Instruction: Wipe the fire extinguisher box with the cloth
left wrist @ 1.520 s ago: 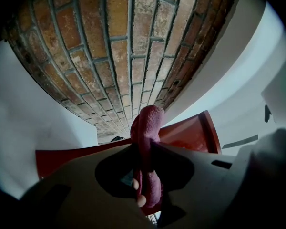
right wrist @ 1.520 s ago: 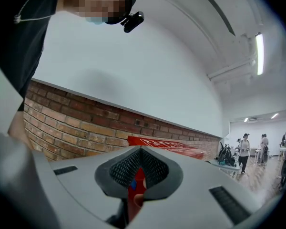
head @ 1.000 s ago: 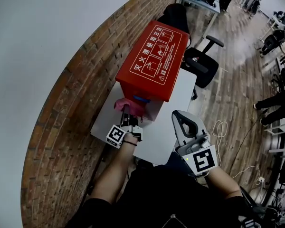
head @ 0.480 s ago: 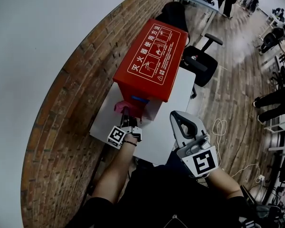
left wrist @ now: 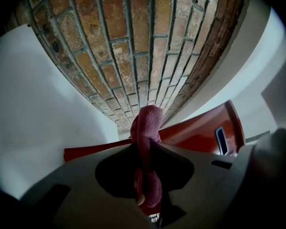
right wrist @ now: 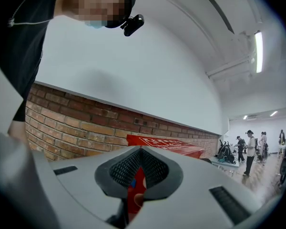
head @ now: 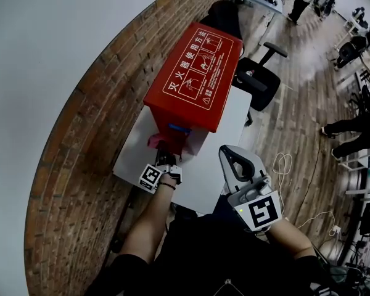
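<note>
While my left tool [left wrist: 144, 149] stays clenched on the pink cloth [left wrist: 148, 125], the fabric stands up past the tips, right at the near end of the red fire extinguisher box [head: 194, 79]. Whether the cloth actually touches that end I can't tell: from the head view the lid overhangs it and the face sits in shadow, with only a small blue patch [head: 179, 128] showing. The lower part of the cloth is buried between the jaws. The box lies lengthwise on the white tabletop [head: 213, 171], with the brick wall [head: 80, 134] along its left side. My right tool [right wrist: 139, 161] hovers off the box's near right corner, jaws clenched on nothing, just a sliver of red visible through the slit. A black office chair [head: 259, 82] is right of the box, partly cut off by the tabletop.
</note>
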`<state>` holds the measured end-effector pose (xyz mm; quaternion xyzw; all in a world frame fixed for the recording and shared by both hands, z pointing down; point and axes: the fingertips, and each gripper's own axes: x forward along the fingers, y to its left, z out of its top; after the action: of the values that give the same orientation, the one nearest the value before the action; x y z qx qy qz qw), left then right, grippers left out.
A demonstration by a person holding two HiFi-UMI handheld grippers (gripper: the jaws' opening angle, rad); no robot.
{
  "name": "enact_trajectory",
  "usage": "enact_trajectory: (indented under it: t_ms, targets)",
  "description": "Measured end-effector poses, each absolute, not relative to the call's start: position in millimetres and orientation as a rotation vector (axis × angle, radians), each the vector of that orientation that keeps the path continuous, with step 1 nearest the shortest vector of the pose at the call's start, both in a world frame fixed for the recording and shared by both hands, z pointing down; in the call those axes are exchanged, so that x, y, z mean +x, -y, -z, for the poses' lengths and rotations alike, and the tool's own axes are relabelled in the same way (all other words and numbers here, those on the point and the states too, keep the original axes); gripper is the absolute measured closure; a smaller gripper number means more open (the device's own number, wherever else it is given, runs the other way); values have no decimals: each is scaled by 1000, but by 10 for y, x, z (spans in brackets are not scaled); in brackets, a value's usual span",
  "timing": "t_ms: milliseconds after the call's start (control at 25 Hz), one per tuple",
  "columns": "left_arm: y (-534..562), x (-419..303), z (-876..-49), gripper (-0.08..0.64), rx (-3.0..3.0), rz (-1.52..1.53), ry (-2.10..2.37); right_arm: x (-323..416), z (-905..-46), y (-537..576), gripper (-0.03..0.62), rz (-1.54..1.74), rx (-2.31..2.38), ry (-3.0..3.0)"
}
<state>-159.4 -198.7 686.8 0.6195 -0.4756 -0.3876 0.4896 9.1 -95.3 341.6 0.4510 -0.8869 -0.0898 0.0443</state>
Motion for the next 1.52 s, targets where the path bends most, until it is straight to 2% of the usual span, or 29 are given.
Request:
enact_trajectory:
  t_ms: [520,1520]
  targets:
    - [1996,-1609,-7286,430,1419,886,1235,176,-3469,960,572,241,1376,2705]
    - [2021,-1683,-8201,431,1286,561,1433,299,-3567,1062,572,218,1370,2664]
